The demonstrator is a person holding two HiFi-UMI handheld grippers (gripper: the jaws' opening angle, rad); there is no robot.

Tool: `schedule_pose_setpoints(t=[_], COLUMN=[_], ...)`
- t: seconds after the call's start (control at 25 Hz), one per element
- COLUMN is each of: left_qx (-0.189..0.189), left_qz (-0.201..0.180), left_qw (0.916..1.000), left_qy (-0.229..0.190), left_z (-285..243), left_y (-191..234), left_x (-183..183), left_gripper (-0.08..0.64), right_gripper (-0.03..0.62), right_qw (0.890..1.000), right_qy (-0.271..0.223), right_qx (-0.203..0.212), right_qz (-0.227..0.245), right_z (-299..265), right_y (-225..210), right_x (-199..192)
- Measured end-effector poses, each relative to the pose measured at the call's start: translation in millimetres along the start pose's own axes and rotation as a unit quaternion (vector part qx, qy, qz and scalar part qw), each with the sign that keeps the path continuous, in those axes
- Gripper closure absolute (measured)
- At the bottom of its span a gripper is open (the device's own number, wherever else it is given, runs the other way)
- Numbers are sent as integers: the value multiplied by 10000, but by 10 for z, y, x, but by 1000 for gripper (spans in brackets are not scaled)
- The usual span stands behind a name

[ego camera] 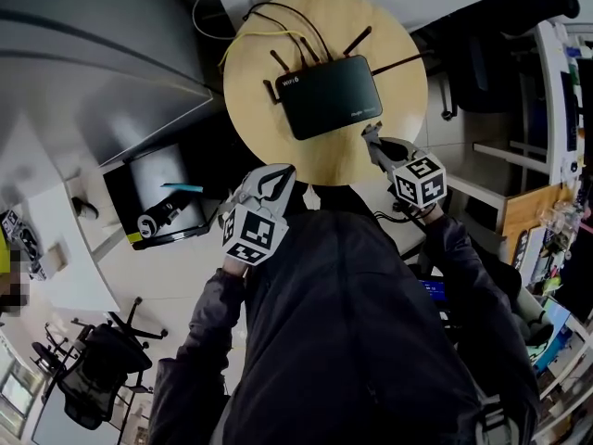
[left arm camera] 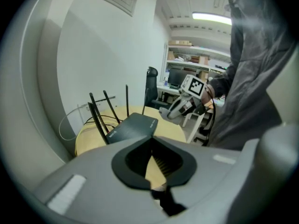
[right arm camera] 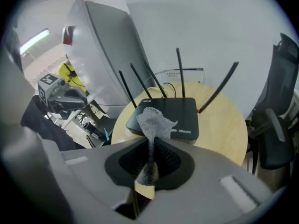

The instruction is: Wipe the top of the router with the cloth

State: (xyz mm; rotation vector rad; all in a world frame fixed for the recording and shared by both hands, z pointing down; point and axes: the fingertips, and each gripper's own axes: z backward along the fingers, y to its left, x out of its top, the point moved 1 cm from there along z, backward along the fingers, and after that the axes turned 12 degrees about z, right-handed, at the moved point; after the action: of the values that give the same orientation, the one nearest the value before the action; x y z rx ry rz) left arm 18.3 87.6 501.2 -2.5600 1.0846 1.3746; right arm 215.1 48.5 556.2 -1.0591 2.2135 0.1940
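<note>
A black router (ego camera: pixel 329 95) with several antennas lies on a round wooden table (ego camera: pixel 264 146). My right gripper (ego camera: pixel 373 139) hovers over the table's near right edge, just short of the router's near corner. It is shut on a grey cloth (right arm camera: pixel 153 120), whose free end stands up in front of the router (right arm camera: pixel 175 117). My left gripper (ego camera: pixel 271 185) hangs at the table's near edge, apart from the router (left arm camera: pixel 133 127), jaws shut with nothing between them. In the left gripper view the right gripper (left arm camera: pixel 171 111) shows beyond the router.
Yellow and white cables (ego camera: pixel 215 28) trail off the table's far side. A large grey cabinet (ego camera: pixel 93 72) stands left of the table. A dark office chair (right arm camera: pixel 275 125) is on the right, another chair (ego camera: pixel 93 374) on the floor at lower left. Shelves (ego camera: pixel 556 109) line the right.
</note>
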Motion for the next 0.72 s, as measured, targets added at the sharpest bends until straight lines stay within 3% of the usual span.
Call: schedule_pose_setpoints(t=[0.28, 0.72], left_qx=[-83, 128], left_qz=[-104, -274], left_qw=[9999, 9995], left_qy=[-11, -68], left_z=[-113, -96], left_y=[-144, -606], left_x=[31, 37], left_gripper=[560, 560], right_gripper=[561, 563], right_qw=[9969, 9900], right_qy=[-484, -856], right_qx=[76, 110], right_qz=[622, 1120], right_z=[339, 629], right_y=[305, 544], right_x=[322, 188])
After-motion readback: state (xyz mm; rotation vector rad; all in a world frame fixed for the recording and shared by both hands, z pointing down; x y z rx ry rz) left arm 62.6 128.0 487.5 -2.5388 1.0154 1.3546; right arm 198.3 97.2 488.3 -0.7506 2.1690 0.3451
